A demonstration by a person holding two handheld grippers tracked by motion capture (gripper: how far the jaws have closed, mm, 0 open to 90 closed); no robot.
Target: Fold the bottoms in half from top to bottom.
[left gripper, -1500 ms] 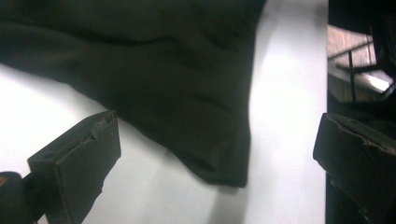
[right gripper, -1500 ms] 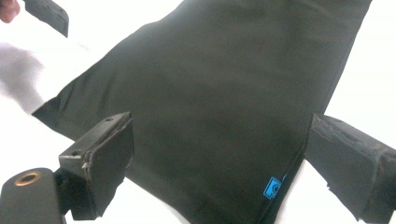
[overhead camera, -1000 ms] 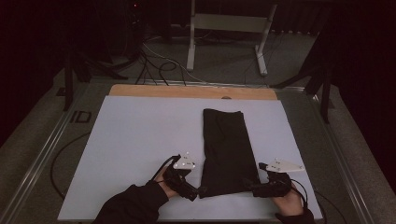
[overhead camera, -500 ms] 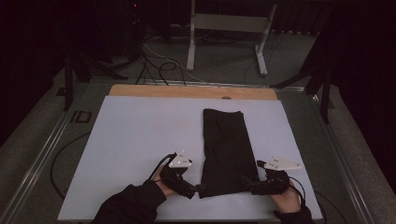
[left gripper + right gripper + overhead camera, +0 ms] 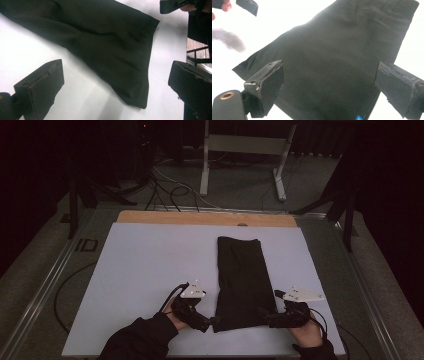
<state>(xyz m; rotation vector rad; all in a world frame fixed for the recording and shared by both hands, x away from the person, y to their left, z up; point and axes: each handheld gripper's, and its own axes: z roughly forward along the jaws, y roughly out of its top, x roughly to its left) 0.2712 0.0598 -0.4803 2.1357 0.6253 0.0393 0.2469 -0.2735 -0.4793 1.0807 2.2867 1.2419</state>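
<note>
You have one dark folded cloth point(image 5: 241, 282) before you, lying on one white mat point(image 5: 140, 265) that covers one table with a single wooden edge strip point(image 5: 200, 218) showing at its far side. You hold two grippers: a left gripper point(image 5: 212, 322) and a right gripper point(image 5: 264, 315), each with two black jaws and one grey three-cornered plate.

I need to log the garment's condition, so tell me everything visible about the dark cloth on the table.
The dark cloth is a long folded strip of black, matte woven-looking fabric with soft creases, lying flat on the white mat, its length running away from the person. The open left tool and right tool sit at its near corners, not gripping.
</note>
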